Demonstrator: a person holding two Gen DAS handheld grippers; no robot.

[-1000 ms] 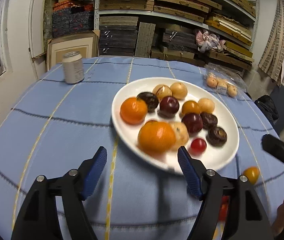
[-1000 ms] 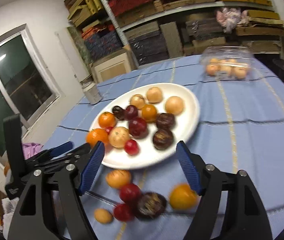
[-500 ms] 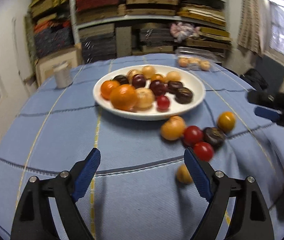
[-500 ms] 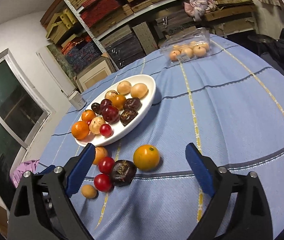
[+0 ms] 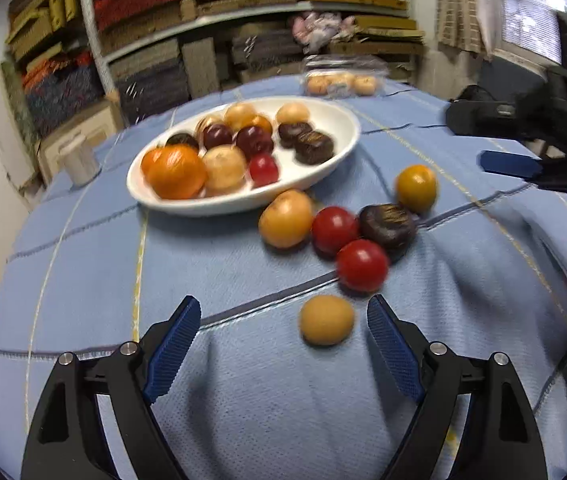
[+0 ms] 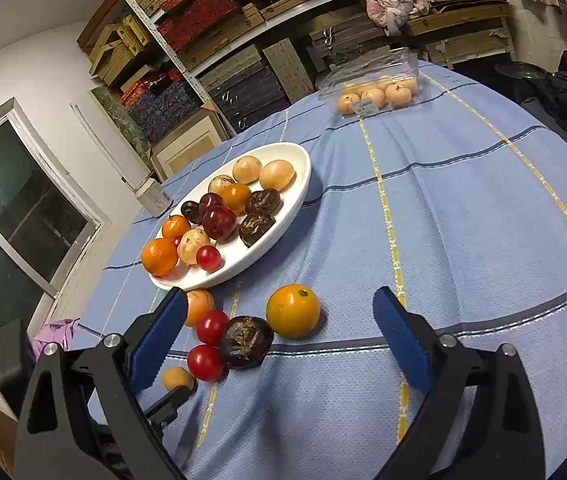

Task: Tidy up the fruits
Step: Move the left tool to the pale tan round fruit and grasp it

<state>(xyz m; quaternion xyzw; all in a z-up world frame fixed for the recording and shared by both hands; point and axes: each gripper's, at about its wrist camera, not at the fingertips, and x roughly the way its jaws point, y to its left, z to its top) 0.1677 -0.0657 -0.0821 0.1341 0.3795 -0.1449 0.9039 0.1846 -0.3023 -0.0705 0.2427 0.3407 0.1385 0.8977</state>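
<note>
- Left gripper (image 5: pixel 283 330): jaws wide apart, empty, small round tan fruit (image 5: pixel 326 320) between them on the blue-clothed tabletop (image 5: pixel 83 264).
- Right gripper (image 6: pixel 279 320): jaws just widened, empty, over the round orange fruit (image 6: pixel 292 311).
- Oval white plate (image 6: pixel 295 200) holds other fruit.

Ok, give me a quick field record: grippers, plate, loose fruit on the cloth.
left hand-held gripper: open, empty, jaws just widened
right hand-held gripper: open, empty, jaws just widened
plate: white, holds mixed fruit
loose fruit: six on the blue tablecloth, beside the plate
nearest left gripper: small tan fruit
ahead of right gripper: orange fruit
</note>
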